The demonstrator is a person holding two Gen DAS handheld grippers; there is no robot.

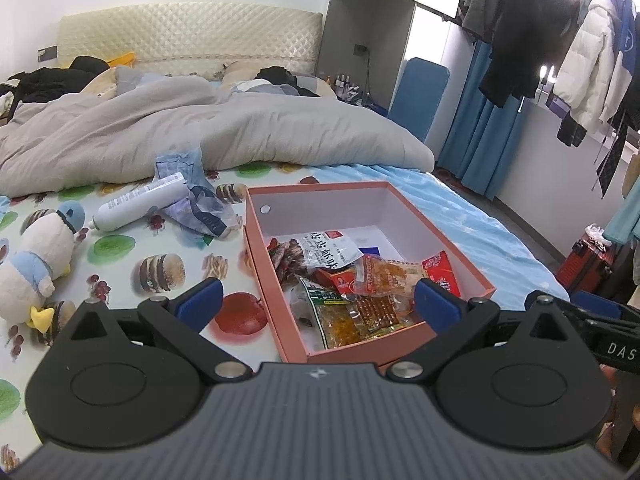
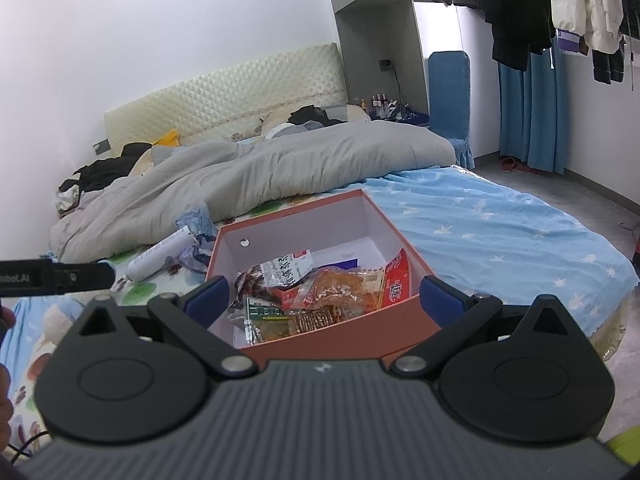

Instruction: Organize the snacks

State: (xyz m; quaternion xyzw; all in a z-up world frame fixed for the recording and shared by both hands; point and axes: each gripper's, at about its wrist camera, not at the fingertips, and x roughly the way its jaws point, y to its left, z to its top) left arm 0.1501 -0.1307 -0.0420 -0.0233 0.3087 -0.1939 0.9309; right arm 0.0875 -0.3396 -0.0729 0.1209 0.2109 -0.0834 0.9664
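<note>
The letters "DAS" are being shown in white on a black strap (image 1: pixel 616 346) at the right edge of the left wrist view; "obeLAI" is being displayed on a black bar (image 2: pixel 52 276) in the right wrist view; snack-packet print is not being resolved.

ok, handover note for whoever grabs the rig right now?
Left gripper: open, empty, hovering over the near end of the orange cardboard box.
Right gripper: open, empty, hovering over the same box.
Done: the crinkly plastic snack packets are piled in the box's near half.
Left: the crumpled blue wrapper and white tube lie on the printed sheet left of the box; whether they count as snacks is unclear.
</note>
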